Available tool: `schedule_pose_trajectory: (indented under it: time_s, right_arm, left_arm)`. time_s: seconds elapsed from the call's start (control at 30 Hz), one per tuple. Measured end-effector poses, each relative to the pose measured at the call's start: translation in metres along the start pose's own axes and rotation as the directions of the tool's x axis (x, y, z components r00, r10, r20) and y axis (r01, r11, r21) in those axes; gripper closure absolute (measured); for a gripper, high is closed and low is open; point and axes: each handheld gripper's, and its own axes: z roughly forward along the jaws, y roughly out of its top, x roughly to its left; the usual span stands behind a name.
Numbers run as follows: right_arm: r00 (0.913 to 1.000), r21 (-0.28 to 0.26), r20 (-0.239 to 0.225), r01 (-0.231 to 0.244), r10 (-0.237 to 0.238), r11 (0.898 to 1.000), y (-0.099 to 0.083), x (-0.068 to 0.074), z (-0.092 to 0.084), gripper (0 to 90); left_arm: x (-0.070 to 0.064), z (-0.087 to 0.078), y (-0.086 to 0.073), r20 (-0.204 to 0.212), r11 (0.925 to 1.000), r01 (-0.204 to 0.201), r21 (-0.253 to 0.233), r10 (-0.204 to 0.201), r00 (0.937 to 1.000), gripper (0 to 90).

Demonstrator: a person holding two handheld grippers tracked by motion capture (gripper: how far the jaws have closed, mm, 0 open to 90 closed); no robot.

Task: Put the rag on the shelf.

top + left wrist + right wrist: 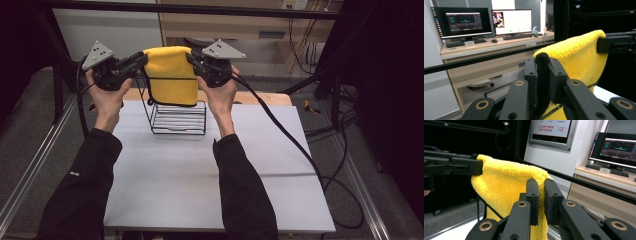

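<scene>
Two grippers held one yellow towel (170, 72) stretched between them above the black wire rack (178, 117) at the far end of the white table (200, 180). The left gripper (142, 58) had its jaws pinched on the towel's left fold; the right gripper (191, 56) had its jaws pinched on the right fold. The towel hung doubled over, its lower edge just over the rack's top rail. The step in hand appeared to be draping. The next move likely called for lowering both ends evenly, then releasing.
</scene>
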Motion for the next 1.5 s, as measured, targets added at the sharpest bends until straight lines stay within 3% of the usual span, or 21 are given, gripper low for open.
schedule_pose_trajectory:
  time_s: [0.3,0.67,0.9,1.0,1.1,1.27,1.5]
  right_arm:
    - [0.9981,-0.001,-0.019,0.059,-0.059,0.998,-0.001,0.009,-0.010,82.9]
    - [0.9977,0.000,-0.033,0.059,-0.059,0.998,-0.011,0.013,-0.017,82.9]
    - [0.9970,0.012,-0.053,0.057,-0.056,0.998,-0.023,0.019,-0.021,82.8]
    - [0.9966,0.028,-0.063,0.055,-0.053,0.998,-0.027,0.021,-0.024,82.6]
    - [0.9950,0.044,-0.073,0.072,-0.068,0.996,-0.030,0.024,-0.025,82.5]
    - [0.9939,0.070,-0.096,0.061,-0.054,0.996,-0.037,0.025,-0.028,82.3]
    - [0.9914,0.087,-0.112,0.078,-0.068,0.993,-0.042,0.026,-0.028,82.3]
  left_arm:
    - [-0.004,-0.011,-0.003,0.016,1.0000,-0.004,-0.006,0.004,0.9999,78.6]
    - [-0.011,-0.015,-0.011,0.020,0.9993,-0.034,0.017,0.033,0.9993,78.3]
    - [-0.017,-0.021,-0.020,0.025,0.9980,-0.042,0.046,0.041,0.9988,77.6]
    - [-0.020,-0.023,-0.024,0.031,0.9977,-0.022,0.064,0.020,0.9993,77.1]
    - [-0.023,-0.025,-0.027,0.030,0.9960,-0.020,0.087,0.017,0.9994,76.5]
    - [-0.026,-0.028,-0.031,0.034,0.9917,-0.021,0.127,0.017,0.9993,74.6]
    - [-0.024,-0.032,-0.021,0.038,0.9852,-0.001,0.171,-0.005,0.9993,64.6]
